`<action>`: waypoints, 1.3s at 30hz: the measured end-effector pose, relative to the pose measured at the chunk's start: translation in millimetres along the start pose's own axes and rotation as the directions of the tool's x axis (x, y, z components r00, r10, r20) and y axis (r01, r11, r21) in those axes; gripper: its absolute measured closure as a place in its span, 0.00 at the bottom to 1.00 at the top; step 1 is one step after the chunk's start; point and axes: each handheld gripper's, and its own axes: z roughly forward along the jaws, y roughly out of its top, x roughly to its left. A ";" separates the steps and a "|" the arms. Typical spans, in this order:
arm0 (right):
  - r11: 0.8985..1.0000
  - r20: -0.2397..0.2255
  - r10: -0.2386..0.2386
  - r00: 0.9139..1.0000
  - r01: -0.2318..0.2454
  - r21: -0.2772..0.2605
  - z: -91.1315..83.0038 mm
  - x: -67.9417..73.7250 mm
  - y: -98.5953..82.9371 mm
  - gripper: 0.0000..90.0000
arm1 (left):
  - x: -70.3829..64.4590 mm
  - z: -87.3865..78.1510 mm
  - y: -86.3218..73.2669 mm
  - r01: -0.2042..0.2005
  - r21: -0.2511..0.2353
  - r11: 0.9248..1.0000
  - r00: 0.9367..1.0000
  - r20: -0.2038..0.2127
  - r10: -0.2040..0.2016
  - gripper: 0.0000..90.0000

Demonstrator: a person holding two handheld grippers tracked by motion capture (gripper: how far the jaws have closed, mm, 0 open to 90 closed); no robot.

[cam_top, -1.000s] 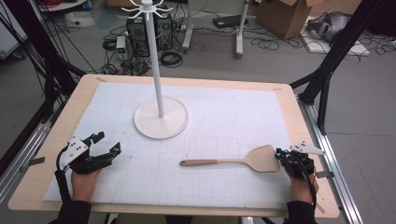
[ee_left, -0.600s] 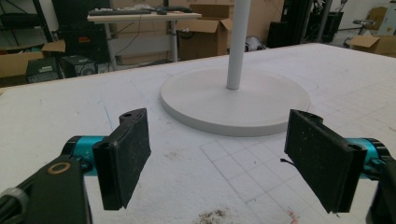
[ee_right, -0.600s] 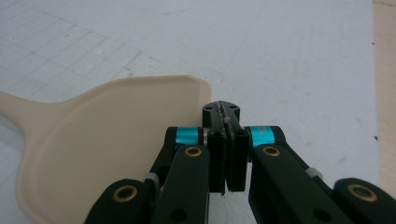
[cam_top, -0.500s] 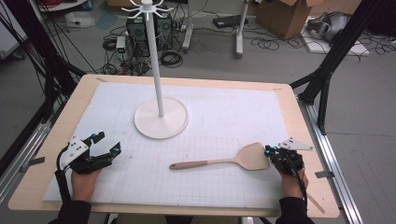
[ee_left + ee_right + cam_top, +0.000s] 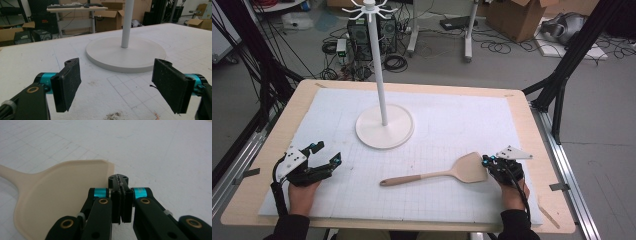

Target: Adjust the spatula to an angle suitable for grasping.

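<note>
Right gripper [image 5: 490,163] at about 4 o'clock on the white mat [image 5: 452,120], jaws pressed together with nothing visibly between them in the right gripper view, tips [image 5: 118,180] just beside the far right corner of the beige spatula [image 5: 437,174]; cannot tell whether touching it. Spatula flat on the mat, broad blade [image 5: 60,195] at 3 o'clock of its own length next to the gripper, handle running toward 9 o'clock and slightly nearer the table's front edge. Left gripper [image 5: 326,154] at about 8 o'clock on the mat, well apart from the spatula, jaws spread wide and holding nothing, black pads [image 5: 67,83] hovering over bare gridded mat. Beyond them, toward 12 o'clock in the left gripper view, the round white base [image 5: 125,53] of the hook stand [image 5: 379,85], pole upright from its middle. Stand at roughly 11 o'clock of the mat's centre in the high view, hooks at the top.
</note>
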 end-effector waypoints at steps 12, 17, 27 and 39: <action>1.000 -0.033 0.018 0.999 -0.019 -0.025 5.5 14.9 -0.2 1.00 | 0.4 -0.2 0.0 0.001 0.000 1.000 1.000 0.004 -0.001 0.26; 0.999 -0.031 0.021 0.999 -0.023 -0.047 2.2 15.8 1.4 0.89 | 0.4 0.0 0.1 0.006 0.000 1.000 1.000 0.005 -0.006 0.26; 0.984 0.112 0.125 0.986 -0.109 -0.139 -30.6 0.5 -4.9 0.27 | -3.0 -1.0 7.0 0.022 0.017 1.000 0.999 0.024 -0.023 0.24; 0.988 0.087 0.092 0.992 -0.080 -0.134 -48.5 1.6 -17.2 0.18 | -28.9 9.9 44.3 -0.012 0.024 1.000 0.984 0.175 0.008 0.19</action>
